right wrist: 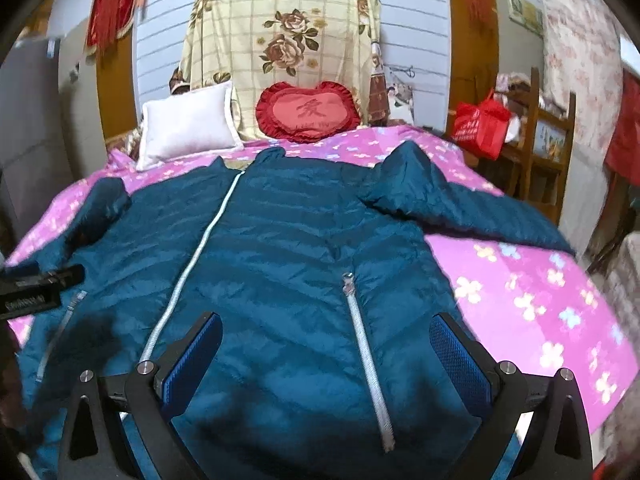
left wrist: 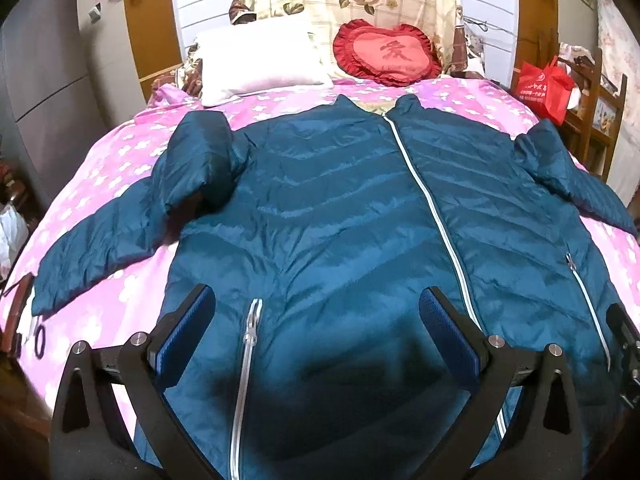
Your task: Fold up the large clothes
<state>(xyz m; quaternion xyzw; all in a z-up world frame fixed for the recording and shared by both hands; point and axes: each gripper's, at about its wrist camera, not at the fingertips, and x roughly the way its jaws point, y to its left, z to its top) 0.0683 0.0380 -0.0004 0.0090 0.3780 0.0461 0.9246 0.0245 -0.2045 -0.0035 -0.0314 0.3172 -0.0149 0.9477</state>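
The bed (left wrist: pixel 120 168) with its pink flowered cover fills both views and reaches far ahead of the fingers. On it the teal padded jacket (left wrist: pixel 344 208) lies flat, front side up, collar pointing away from both grippers and the hem nearest to them. Its long white front zipper (left wrist: pixel 424 200) is closed and runs from the collar down toward the hem.

The left gripper (left wrist: pixel 316 332) hovers over the lower part of the jacket with its two blue-padded fingers (left wrist: pixel 184 336) spread wide, holding nothing. Between them lies dark teal fabric; a pocket zipper (left wrist: pixel 250 332) is just inside the left finger, and the front zipper passes close by the right finger.

The right gripper (right wrist: pixel 326 356) is also spread wide and holds nothing. A second pocket zipper (right wrist: pixel 368 356) lies between its fingers (right wrist: pixel 460 356).

Far ahead of the fingers, a white pillow (left wrist: pixel 260 64) and a red heart-shaped cushion (left wrist: pixel 386 54) rest at the head of the bed.
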